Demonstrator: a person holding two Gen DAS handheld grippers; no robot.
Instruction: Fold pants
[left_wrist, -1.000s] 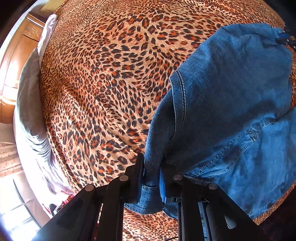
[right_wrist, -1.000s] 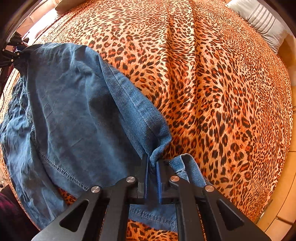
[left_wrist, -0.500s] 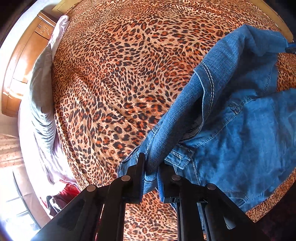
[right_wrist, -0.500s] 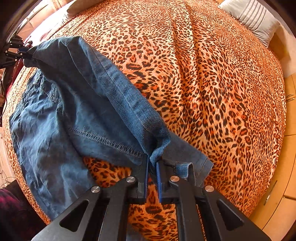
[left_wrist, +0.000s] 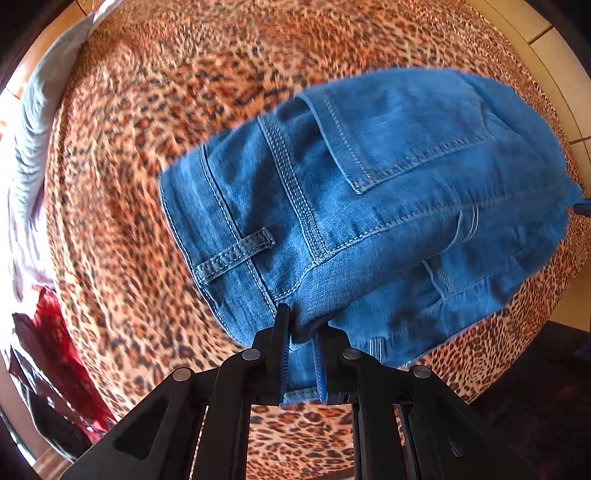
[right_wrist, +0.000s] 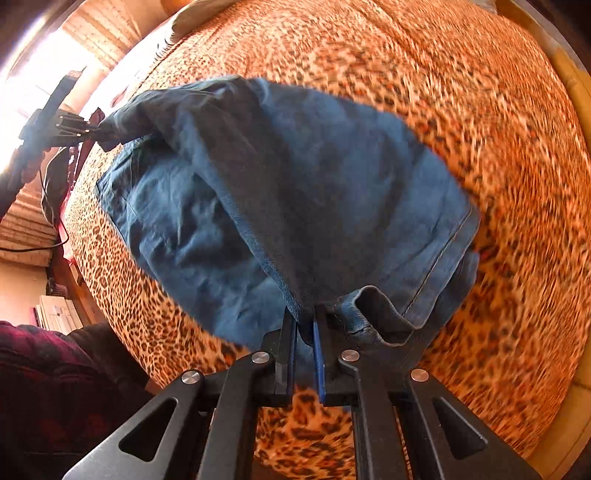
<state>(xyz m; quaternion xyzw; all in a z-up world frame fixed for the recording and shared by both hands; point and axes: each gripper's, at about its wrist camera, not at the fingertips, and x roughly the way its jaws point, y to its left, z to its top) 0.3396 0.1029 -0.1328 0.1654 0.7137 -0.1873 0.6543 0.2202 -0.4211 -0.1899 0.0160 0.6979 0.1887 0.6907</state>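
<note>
Blue denim pants (left_wrist: 369, 206) hang between my two grippers above the leopard-print bed (left_wrist: 147, 147). My left gripper (left_wrist: 303, 325) is shut on the waistband near the centre back seam; a belt loop and a back pocket face the camera. My right gripper (right_wrist: 304, 317) is shut on a hem end of the pants (right_wrist: 295, 206), whose cloth drapes away from it, slack and folded over. In the right wrist view the left gripper (right_wrist: 92, 129) shows far off at the upper left, pinching the other end. Both views are blurred by motion.
The bed cover (right_wrist: 480, 129) fills most of both views. Grey pillows (left_wrist: 33, 122) lie along the left edge, with red cloth (left_wrist: 62, 350) below them. A person's dark red plaid sleeve (right_wrist: 44, 369) is at the lower left. Tiled floor (left_wrist: 554, 55) borders the bed.
Both grippers have swept sideways and risen with the pants, lifting the denim off the bed. The waist turned, so belt loop and back pocket now face the left camera.
</note>
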